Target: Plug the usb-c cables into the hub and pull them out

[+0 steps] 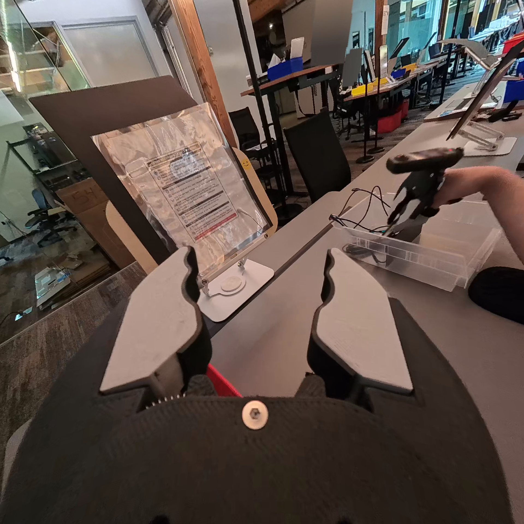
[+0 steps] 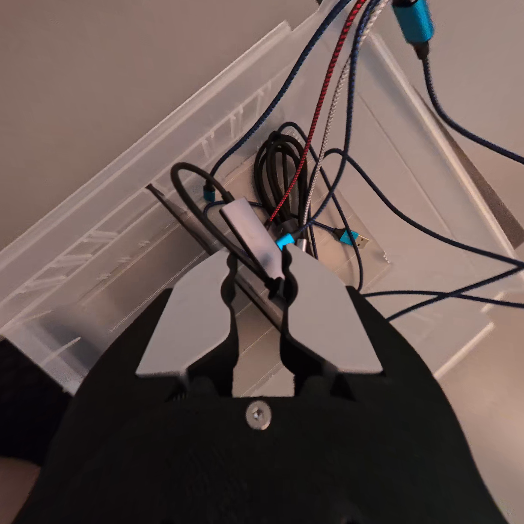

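Note:
In the right wrist view my right gripper (image 2: 258, 258) reaches down into a clear plastic bin (image 2: 141, 226) and is shut on the near end of the grey hub (image 2: 249, 232), which sits tilted between the fingers. A black lead (image 2: 198, 173) loops from the hub. Blue, red-black (image 2: 320, 105) and white braided cables tangle around it, with cyan plugs (image 2: 351, 237) lying beside it and one cyan plug (image 2: 414, 22) hanging at the top. In the left wrist view my left gripper (image 1: 261, 266) is open and empty above the grey table (image 1: 269, 340). The right gripper (image 1: 408, 209) and the bin (image 1: 425, 255) show to its right.
A clear sign holder (image 1: 184, 192) on a white base (image 1: 235, 295) stands just beyond the left gripper, near the table's left edge, with floor below. A laptop stand (image 1: 482, 141) sits far right. A black chair (image 1: 317, 153) stands behind the table. A dark sleeve (image 1: 499, 295) rests near the bin. My hands' fingertips stand some 50 cm from each other.

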